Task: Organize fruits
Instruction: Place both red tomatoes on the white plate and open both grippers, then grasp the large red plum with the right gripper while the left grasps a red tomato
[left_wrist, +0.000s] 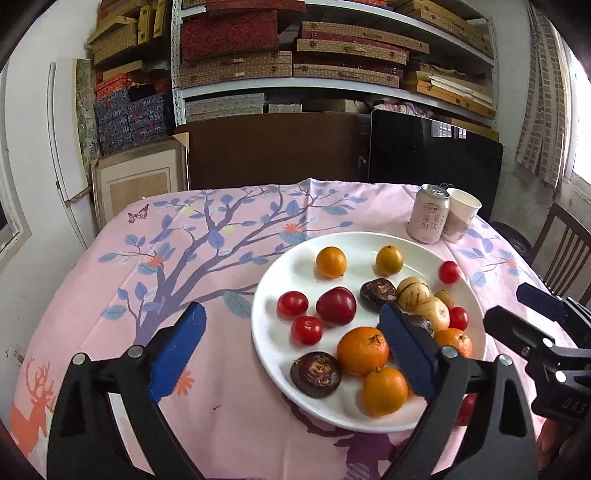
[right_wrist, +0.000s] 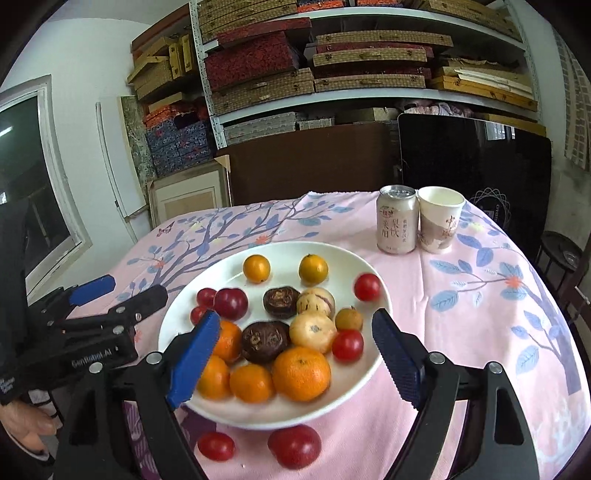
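Observation:
A white plate (right_wrist: 373, 365) on the pink tablecloth holds oranges (right_wrist: 301, 373), small yellow-orange fruits (right_wrist: 256, 268), cherry tomatoes (right_wrist: 366, 287), dark water chestnuts (right_wrist: 266, 341), pale striped fruits (right_wrist: 316, 303) and a red plum (right_wrist: 231, 303). Two red fruits lie on the cloth in front of the plate: a cherry tomato (right_wrist: 217, 446) and a larger one (right_wrist: 294, 446). My right gripper (right_wrist: 295, 356) is open and empty over the plate's near side. My left gripper (left_wrist: 291, 347) is open and empty at the plate's (left_wrist: 266, 354) left edge. It also shows in the right wrist view (right_wrist: 122, 291).
A pink drink can (right_wrist: 397, 225) and a paper cup (right_wrist: 439, 223) stand behind the plate at the far right. Shelves of woven boxes and dark boards stand behind the table. A wooden chair (left_wrist: 561, 240) is at the right. The cloth (left_wrist: 166, 277) left of the plate is bare.

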